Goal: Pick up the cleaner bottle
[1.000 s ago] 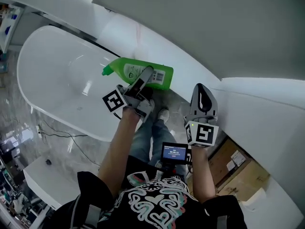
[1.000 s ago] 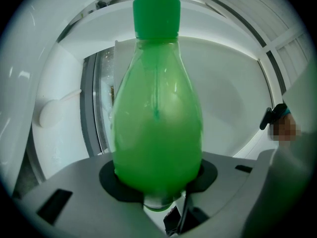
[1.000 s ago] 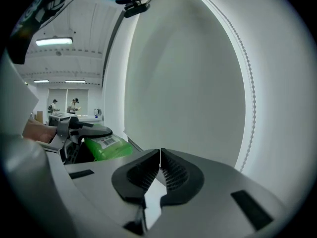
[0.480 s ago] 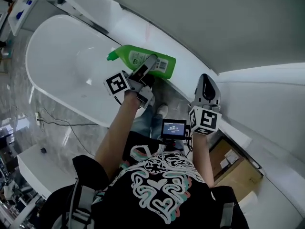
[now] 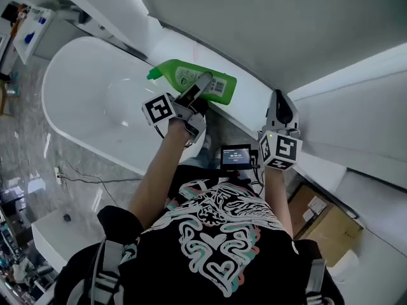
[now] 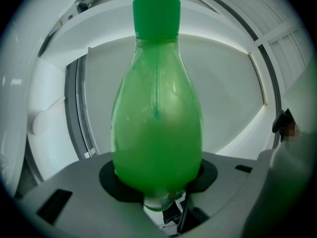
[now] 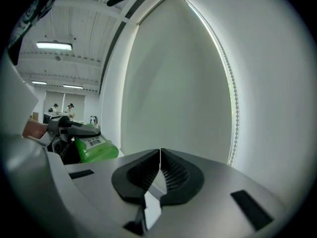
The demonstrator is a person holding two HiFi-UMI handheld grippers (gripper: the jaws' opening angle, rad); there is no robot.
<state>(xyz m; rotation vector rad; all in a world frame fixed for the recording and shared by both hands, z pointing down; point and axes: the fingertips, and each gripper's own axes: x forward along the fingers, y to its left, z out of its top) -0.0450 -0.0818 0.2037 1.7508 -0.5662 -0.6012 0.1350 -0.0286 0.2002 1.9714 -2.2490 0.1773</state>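
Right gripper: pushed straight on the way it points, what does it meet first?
Probably the white wall; nothing shows between it and the shut right gripper. Depth is unclear.

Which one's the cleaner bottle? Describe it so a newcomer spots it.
Start at the white bathtub, left in the head view. By its upper-right rim the left gripper clamps the cleaner bottle sideways. It's the only bright green thing, green-capped, with a barcode label.

cleaner bottle [image 6: 156,133]: smooth, glossy, translucent green plastic
bathtub [image 5: 89,100]: glossy white, smooth
fingers [image 7: 218,185]: matt grey plastic; black ribbed pads [image 7: 174,175]
floor [image 5: 32,164]: polished, grey-marbled
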